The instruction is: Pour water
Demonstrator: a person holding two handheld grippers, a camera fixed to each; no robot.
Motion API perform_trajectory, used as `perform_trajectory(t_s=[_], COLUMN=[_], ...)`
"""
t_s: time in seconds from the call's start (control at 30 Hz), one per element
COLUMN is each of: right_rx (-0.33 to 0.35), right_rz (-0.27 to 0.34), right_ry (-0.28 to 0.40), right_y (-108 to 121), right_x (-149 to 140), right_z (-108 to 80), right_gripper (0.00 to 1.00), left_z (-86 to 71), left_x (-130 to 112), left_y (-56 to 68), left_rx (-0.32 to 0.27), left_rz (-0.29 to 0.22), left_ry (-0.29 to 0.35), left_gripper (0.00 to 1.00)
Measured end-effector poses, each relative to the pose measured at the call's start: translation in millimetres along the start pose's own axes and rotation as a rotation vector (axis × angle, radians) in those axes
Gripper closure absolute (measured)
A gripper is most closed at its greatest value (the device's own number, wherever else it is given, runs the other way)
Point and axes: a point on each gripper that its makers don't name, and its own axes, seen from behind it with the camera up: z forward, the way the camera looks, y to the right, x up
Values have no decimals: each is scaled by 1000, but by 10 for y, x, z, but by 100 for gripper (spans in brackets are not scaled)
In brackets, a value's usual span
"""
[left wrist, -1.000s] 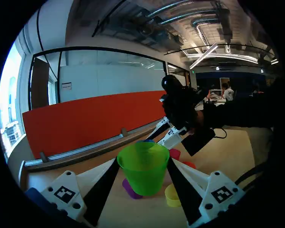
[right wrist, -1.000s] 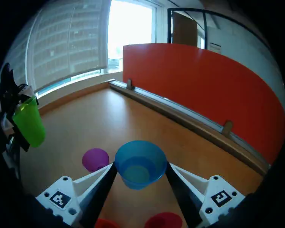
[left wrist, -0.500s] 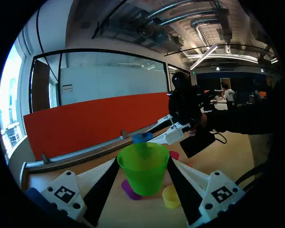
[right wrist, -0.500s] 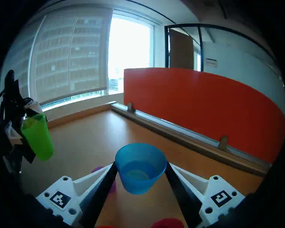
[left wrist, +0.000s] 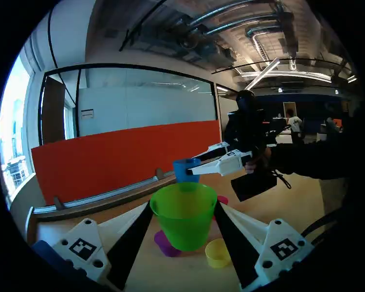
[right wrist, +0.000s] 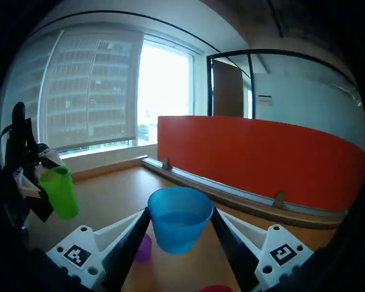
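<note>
In the left gripper view a green cup (left wrist: 184, 219) is held upright above the wooden table (left wrist: 289, 194), my left gripper (left wrist: 182, 221) shut on it. Just behind and above its rim hangs a blue cup (left wrist: 186, 170), pinched by my right gripper (left wrist: 188, 171), which a dark-sleeved hand holds. In the right gripper view that blue cup (right wrist: 179, 225) sits upright between the fingers of my right gripper (right wrist: 179, 228), water inside it. The green cup (right wrist: 60, 191) appears at the far left there, carried by my left gripper (right wrist: 53, 187).
Small cups lie on the table below: a purple one (left wrist: 163, 242), a yellow one (left wrist: 216, 253) and a pink one (left wrist: 222, 199). An orange partition (left wrist: 114, 155) with a wooden rail runs along the table's far edge. Windows (right wrist: 163, 92) stand behind.
The right gripper has lifted the blue cup well above the table and brought it closer to the green cup's rim. The green cup has stayed almost still in the left gripper.
</note>
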Motion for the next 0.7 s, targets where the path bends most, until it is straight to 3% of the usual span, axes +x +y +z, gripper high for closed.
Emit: perform_trajectory(t_s=[0.3,0.7], right_rx=[6,5], right_rz=[10,-26], right_ry=[107,155], right_y=[-64,-134], right_x=[276,343], right_z=[-141,-262], right_gripper=[8,8], left_z=[-24,-40], left_x=[30,77], left_y=[54,82], left_rx=[-1,1], left_rz=[-2,-6], left_ry=[8,19], left_gripper=[12,12])
